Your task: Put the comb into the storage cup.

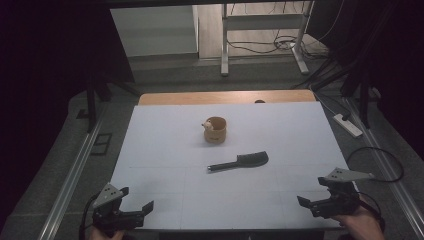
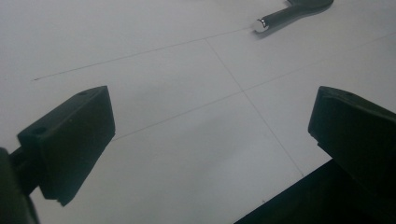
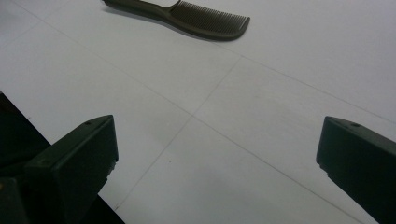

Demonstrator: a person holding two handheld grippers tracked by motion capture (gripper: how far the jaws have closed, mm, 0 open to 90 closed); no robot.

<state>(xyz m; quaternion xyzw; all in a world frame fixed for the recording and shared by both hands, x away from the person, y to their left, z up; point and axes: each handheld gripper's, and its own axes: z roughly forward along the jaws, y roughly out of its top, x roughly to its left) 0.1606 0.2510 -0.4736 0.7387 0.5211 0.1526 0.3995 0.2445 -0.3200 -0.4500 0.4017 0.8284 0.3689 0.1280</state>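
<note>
Two grippers sit at the near edge of the table (image 1: pixel 165 150), one toward each near corner, and we hold both low over the white surface with nothing between their jaws. Our left gripper (image 1: pixel 131 212) rests by the near left corner, jaws spread wide and empty; its own view shows bare white sheet between the two black jaws. Our right gripper (image 1: pixel 320 200) sits by the near right corner, likewise spread wide and holding nothing. We judge this to be a ready stance: parked at the corners, the grippers leave the middle of the table free and both things in plain sight.

Farther in, near the middle of the table and a little toward the right edge, lies the black comb (image 1: pixel 241 161). It lies flat, its handle pointing toward the left edge and its toothed part toward the right. In the right gripper view the comb (image 3: pixel 196 18) lies ahead of the jaws, so that hand seems better placed to reach it. The left gripper view catches the shiny tip of its handle (image 2: pixel 260 24).

Beyond the comb, closer to the far edge and well apart from it, a small wooden cup (image 1: pixel 216 129) stands upright with its mouth open upward. A small pale item sits at its left rim; we cannot tell what it is. We guess the comb belongs in the cup.
</note>
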